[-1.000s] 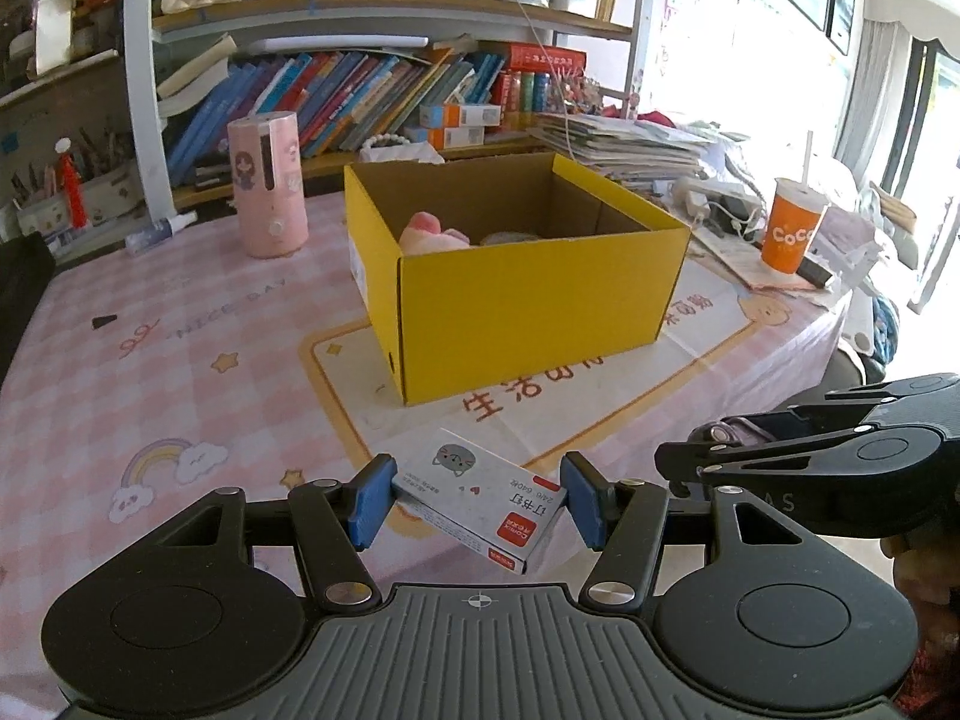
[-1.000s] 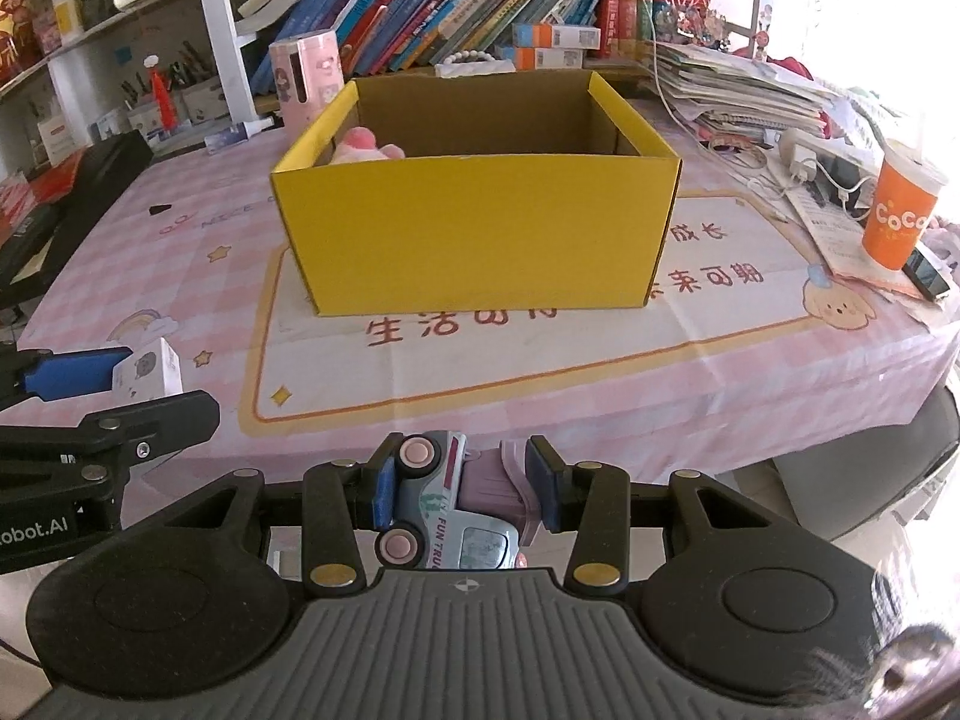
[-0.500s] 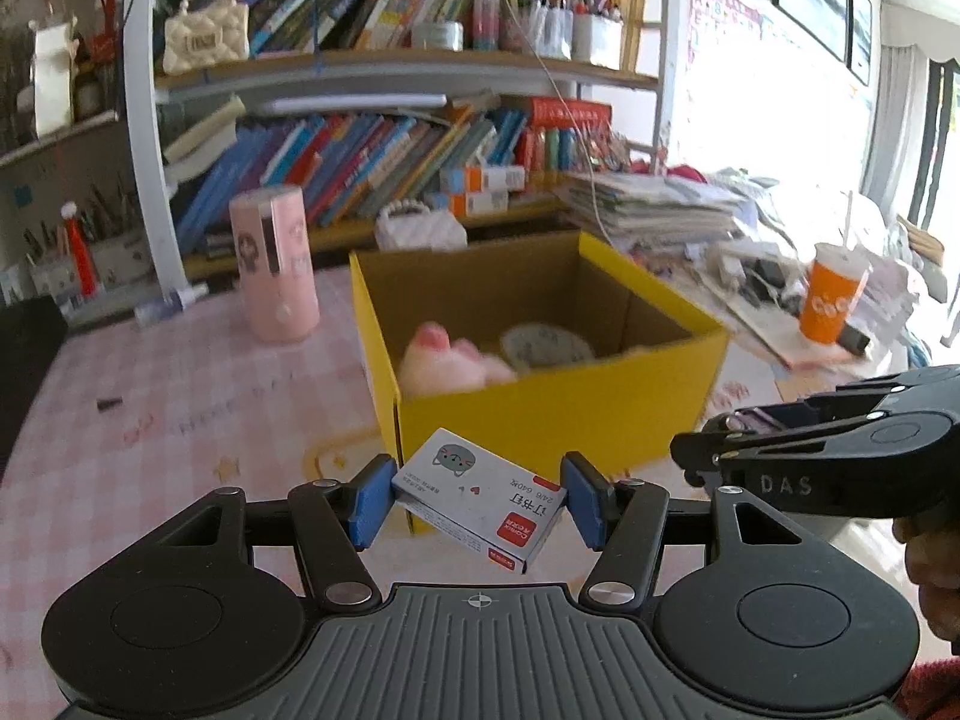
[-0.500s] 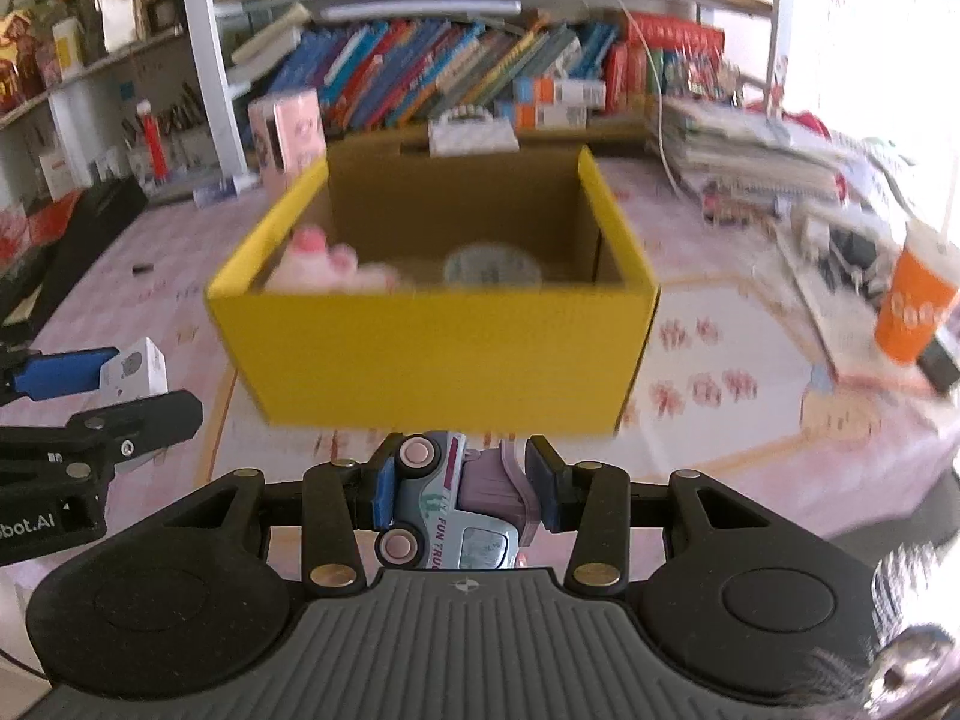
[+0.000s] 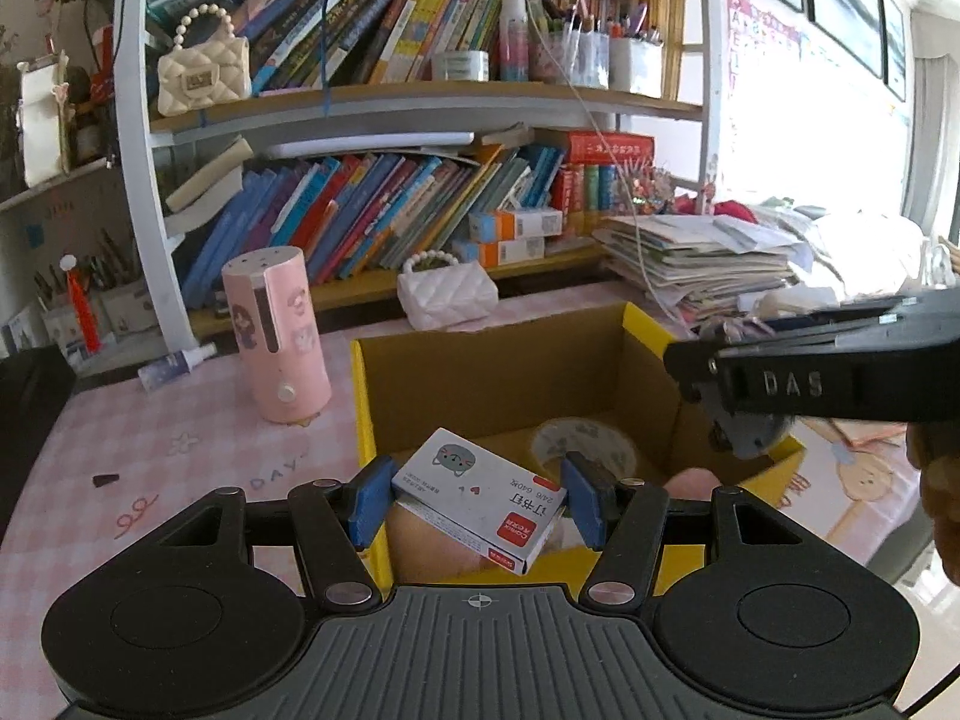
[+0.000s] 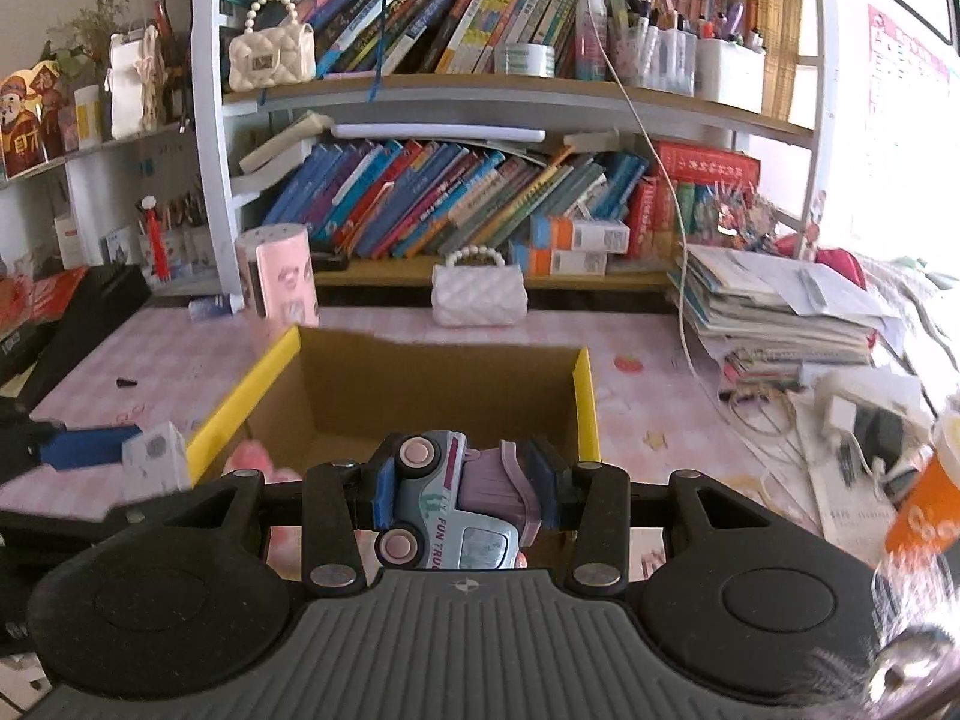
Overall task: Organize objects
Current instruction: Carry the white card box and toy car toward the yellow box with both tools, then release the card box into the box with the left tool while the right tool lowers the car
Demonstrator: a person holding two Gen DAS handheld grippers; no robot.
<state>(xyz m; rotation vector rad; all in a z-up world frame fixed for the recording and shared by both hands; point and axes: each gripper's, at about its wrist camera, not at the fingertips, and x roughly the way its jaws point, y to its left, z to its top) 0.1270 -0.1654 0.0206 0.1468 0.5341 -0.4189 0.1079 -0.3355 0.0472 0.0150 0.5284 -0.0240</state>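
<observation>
Yellow cardboard box (image 5: 636,324) sits open on the pink checked worktop (image 5: 180,468), and both hands are up over it right now. Left hand-held gripper (image 5: 477,495) is clamped on a small white staple box (image 5: 477,495) with a cat face, tilted between the blue pads, hanging just above the box's near edge. Right hand-held gripper (image 6: 462,495) is squeezing a little toy truck (image 6: 456,498), pale blue and purple, lying on its side, also over the near rim. Inside the box there's a pink plush (image 5: 699,480) and a round patterned thing (image 5: 585,438). Pink cylinder (image 5: 276,336) stands just left of the box.
</observation>
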